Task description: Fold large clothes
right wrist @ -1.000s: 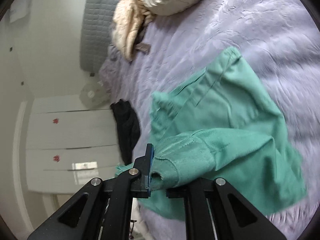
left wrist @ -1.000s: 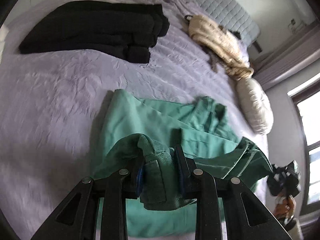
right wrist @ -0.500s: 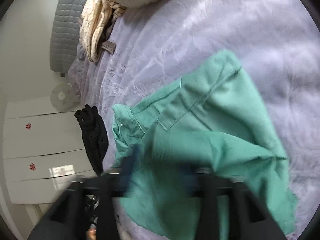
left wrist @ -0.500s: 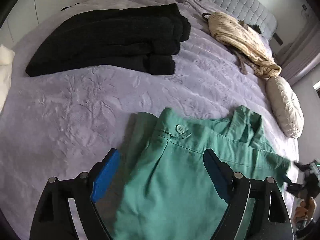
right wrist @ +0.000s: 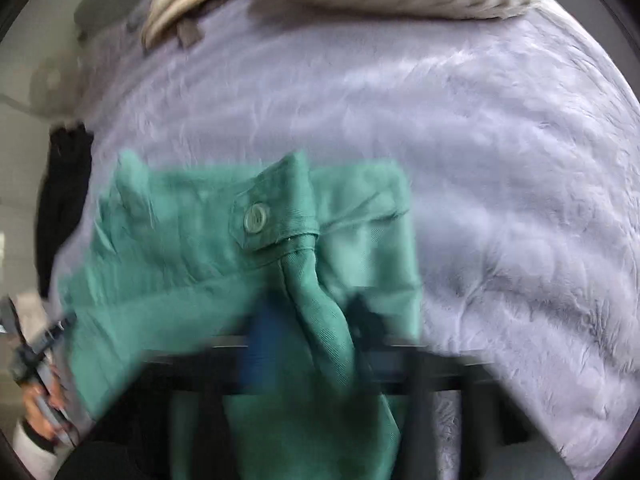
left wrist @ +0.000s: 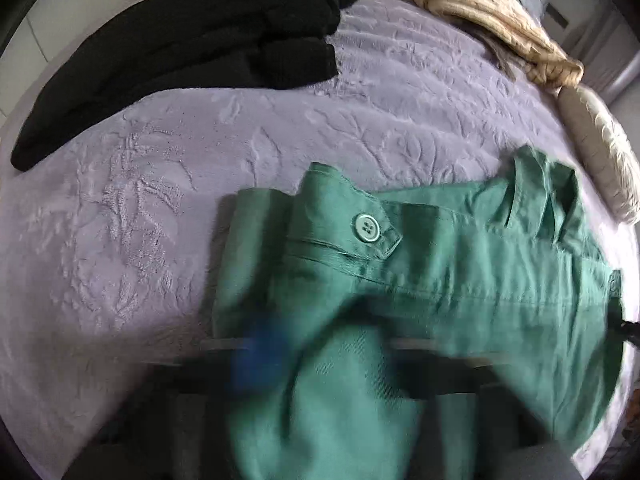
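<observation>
A green buttoned garment point(left wrist: 460, 264) lies folded on the lilac bedspread point(left wrist: 120, 220), its cuff button point(left wrist: 365, 228) facing up. My left gripper point(left wrist: 328, 360) is motion-blurred at the near edge of the cloth. Its jaws are closing, with a bunched ridge of green fabric between the blue pads. In the right wrist view the same garment point(right wrist: 192, 248) shows its button point(right wrist: 255, 218). My right gripper point(right wrist: 312, 332) is blurred too. Its jaws are closing, and they pinch a raised fold of the sleeve.
A folded black garment point(left wrist: 180, 52) lies at the far left of the bed. A beige woven bag point(left wrist: 492, 12) and a cream pillow point(left wrist: 604, 152) sit at the far right. A hand holding the other gripper point(right wrist: 36, 356) shows at the right view's left edge.
Both grippers let go of the lifted green cloth and opened wide. They then dropped closer to the bed and closed on fabric again. The garment now lies flatter, with the cuff button showing.
</observation>
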